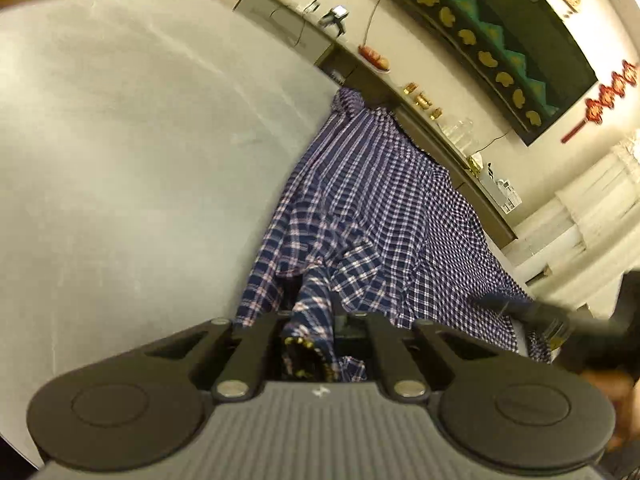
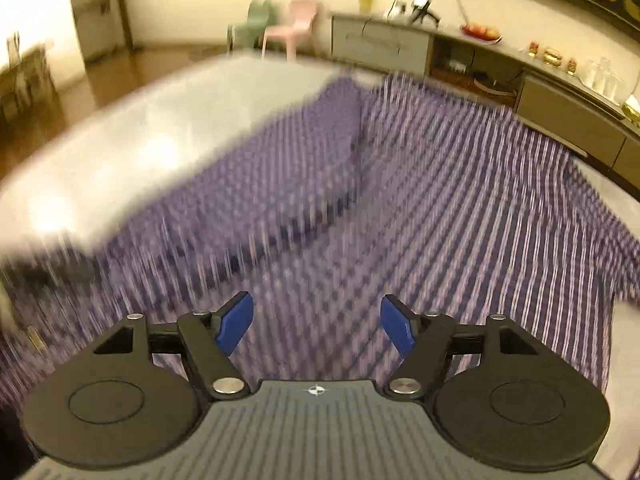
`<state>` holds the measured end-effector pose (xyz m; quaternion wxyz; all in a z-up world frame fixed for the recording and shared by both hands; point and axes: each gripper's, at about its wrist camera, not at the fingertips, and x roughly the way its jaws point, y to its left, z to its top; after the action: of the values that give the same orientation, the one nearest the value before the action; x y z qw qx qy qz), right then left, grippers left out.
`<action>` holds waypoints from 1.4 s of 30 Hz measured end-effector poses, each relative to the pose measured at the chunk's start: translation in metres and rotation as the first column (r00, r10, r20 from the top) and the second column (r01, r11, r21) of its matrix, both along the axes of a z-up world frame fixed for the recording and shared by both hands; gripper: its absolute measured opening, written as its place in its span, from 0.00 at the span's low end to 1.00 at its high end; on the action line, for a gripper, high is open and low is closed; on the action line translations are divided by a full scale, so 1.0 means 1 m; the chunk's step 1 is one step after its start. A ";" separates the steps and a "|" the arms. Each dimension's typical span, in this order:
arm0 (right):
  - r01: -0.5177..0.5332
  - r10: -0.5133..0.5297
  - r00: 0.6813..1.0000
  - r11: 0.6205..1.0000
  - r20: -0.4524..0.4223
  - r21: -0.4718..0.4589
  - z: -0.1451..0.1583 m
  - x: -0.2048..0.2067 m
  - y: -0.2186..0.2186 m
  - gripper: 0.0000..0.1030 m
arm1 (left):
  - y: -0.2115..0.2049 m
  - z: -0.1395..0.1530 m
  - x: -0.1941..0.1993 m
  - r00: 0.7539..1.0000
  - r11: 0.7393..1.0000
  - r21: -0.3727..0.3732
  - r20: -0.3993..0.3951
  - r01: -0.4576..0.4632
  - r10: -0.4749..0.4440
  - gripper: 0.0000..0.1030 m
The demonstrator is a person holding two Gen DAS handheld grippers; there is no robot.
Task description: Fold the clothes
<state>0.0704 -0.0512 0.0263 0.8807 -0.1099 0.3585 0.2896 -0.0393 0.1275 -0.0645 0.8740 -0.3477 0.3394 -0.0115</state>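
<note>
Left gripper [image 1: 316, 332]: jaws drawn close, a bunched fold of the plaid shirt [image 1: 384, 216] pinched between them; fingertips hidden in the cloth. The shirt hangs from this grip and spreads away over the far edge of the grey table [image 1: 140, 140].

Right gripper [image 2: 317, 322]: jaws wide apart, blue pads [image 2: 236, 322] bare, nothing between them. It hovers above the shirt [image 2: 440, 208]; whether the pads touch the cloth cannot be told, as this view is motion-blurred.

The shirt lies spread across the table [image 2: 140, 128], one sleeve folded over the body. Sideboard [image 2: 400, 46] with small items beyond the table.
</note>
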 end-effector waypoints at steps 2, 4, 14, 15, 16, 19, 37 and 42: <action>0.018 -0.018 1.000 1.000 0.011 0.009 0.016 0.021 0.012 0.71 | -0.005 0.005 0.002 0.999 0.999 0.023 0.029 0.033 -0.033 0.04; 0.036 -0.036 0.999 0.999 0.021 0.018 0.032 0.043 0.025 0.73 | -0.009 0.011 0.000 0.996 0.997 0.048 0.059 0.060 -0.063 0.04; 0.137 -0.132 0.990 0.968 0.038 -0.210 -0.020 0.203 0.146 0.73 | -0.014 0.029 -0.008 0.975 0.979 0.166 0.169 0.115 -0.143 0.04; 0.147 -0.142 0.989 0.959 0.039 -0.242 -0.031 0.222 0.160 0.71 | -0.013 0.032 -0.013 0.970 0.977 0.174 0.188 0.121 -0.153 0.04; 0.163 -0.155 0.987 0.945 0.052 -0.282 -0.042 0.238 0.173 0.61 | -0.013 0.035 -0.019 0.964 0.975 0.181 0.207 0.129 -0.166 0.04; 0.249 -0.198 0.965 0.896 0.173 -0.368 -0.057 0.255 0.179 0.49 | -0.010 0.031 -0.019 0.966 0.977 0.151 0.189 0.150 -0.178 0.04; 0.272 -0.205 0.948 0.919 0.244 -0.286 -0.035 0.237 0.185 0.00 | 0.014 0.005 -0.002 0.985 0.986 -0.047 0.066 0.161 -0.157 0.04; 0.211 -0.077 0.940 0.896 0.332 -0.391 -0.038 0.230 0.210 0.00 | 0.023 -0.015 0.003 0.991 0.978 -0.168 -0.022 0.124 -0.130 0.04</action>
<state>0.3003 0.1589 -0.0120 0.9003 -0.3138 0.2777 0.1178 -0.0366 0.1508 -0.0798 0.8338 -0.3970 0.3729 -0.0898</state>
